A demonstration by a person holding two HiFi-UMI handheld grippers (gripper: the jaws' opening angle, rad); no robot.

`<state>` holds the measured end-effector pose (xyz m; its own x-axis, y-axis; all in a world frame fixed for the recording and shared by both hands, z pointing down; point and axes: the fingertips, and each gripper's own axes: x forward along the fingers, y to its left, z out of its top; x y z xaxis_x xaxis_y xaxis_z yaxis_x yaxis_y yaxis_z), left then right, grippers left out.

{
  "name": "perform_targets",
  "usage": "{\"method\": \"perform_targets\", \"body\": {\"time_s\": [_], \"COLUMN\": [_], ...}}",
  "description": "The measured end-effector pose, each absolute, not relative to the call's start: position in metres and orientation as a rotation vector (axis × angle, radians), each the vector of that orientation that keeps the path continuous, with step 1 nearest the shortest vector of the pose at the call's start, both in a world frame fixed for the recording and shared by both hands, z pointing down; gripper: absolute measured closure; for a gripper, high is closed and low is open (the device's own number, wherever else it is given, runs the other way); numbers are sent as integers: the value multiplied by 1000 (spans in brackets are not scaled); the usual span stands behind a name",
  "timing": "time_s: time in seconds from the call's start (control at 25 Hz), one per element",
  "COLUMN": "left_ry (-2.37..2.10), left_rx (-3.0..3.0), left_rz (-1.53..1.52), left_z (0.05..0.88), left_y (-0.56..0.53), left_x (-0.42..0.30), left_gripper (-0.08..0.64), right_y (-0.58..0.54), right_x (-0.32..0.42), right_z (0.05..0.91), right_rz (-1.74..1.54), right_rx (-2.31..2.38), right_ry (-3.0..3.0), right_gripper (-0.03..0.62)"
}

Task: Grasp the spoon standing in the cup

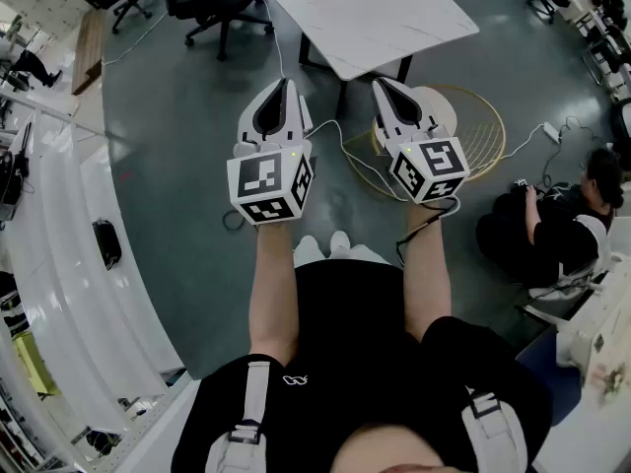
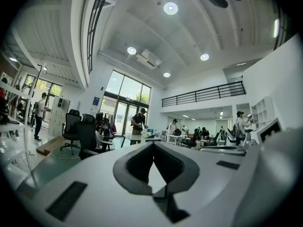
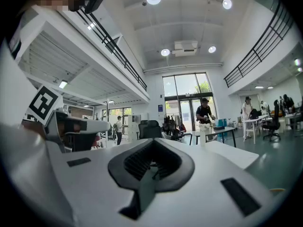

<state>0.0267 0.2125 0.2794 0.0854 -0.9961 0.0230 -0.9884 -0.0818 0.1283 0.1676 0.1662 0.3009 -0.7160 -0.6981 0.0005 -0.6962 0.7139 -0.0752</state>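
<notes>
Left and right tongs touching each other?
Apart. The head view shows a strip of bare floor between the left tongs and the right tongs.

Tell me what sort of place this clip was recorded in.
Probably a large open-plan office or lab hall. It has rolling office chairs and white tables, tall glazed entrance doors, and a railed mezzanine overhead, with several people at work in the background.

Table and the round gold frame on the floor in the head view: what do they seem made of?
Table: smooth white top with faint grey veining, probably marble-look stone or laminate. Round gold frame: thin brassy wires, likely metal.
</notes>
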Motion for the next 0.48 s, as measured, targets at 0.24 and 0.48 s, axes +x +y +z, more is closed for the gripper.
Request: {"method": "perform_targets", "body": {"time_s": [0.24,0.48], "left_ry": [-2066,-2108], "left_rx": [2209,2169], "left_rz": [-113,-74], "left_z": [292,294], "left_y": [207,203], "left_x": [20,19], "left_gripper": [545,545], "right_y": [160,158], "right_x": [171,180], "right_z": [302,285], "right_rz": [-103,-51], "right_rx": [-1178,-1128], "right_ry": [2872,2813], "right_gripper": [586,586]}}
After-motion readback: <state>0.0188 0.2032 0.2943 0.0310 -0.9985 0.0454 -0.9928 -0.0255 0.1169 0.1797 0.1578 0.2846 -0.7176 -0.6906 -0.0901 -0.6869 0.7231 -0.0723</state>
